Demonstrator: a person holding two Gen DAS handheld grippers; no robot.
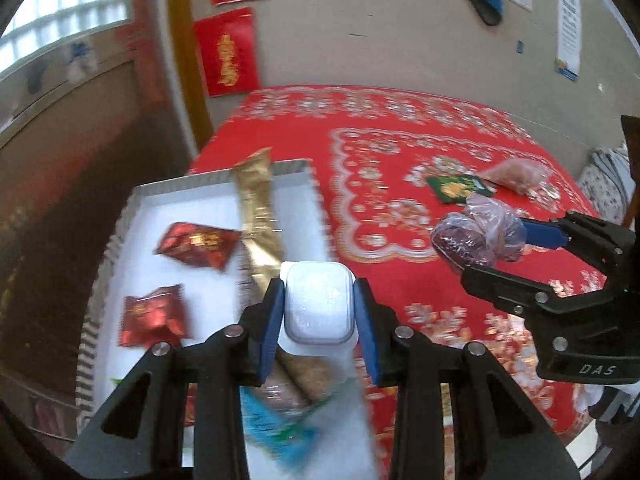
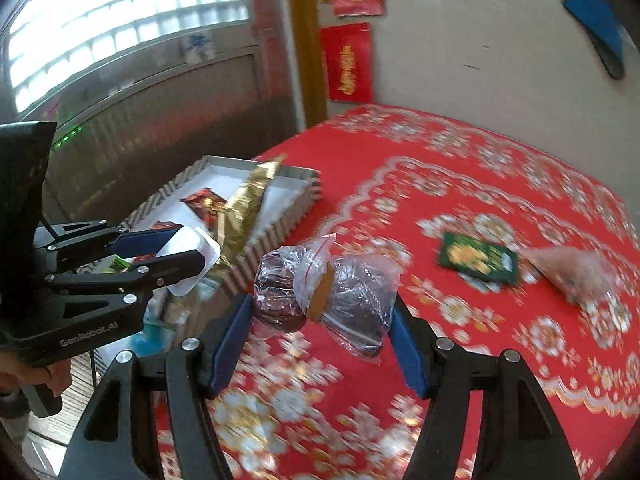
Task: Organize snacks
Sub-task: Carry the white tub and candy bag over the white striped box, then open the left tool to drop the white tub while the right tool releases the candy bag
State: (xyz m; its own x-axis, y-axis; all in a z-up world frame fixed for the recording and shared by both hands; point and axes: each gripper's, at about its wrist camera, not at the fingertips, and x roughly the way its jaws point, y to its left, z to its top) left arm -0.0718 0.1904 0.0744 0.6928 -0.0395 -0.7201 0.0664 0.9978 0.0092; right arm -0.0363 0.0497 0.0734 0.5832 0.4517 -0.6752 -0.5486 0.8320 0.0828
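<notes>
Two grippers, both loaded. Left wrist view: left gripper [image 1: 319,309] clenched on a white plastic cup [image 1: 319,305], sealed lid facing the camera, above the white tray [image 1: 208,208]; a gold packet [image 1: 258,216] lies lengthwise ahead. Right wrist view: right gripper [image 2: 322,322] grasps a clear bag [image 2: 326,290] of dark snacks, long axis spanning the jaws; a green packet [image 2: 476,260] lies beyond, right.

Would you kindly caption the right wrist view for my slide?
Right tongs grip a clear bag of dark snacks above the red tablecloth; left tongs hold a white tub by the tray.
</notes>
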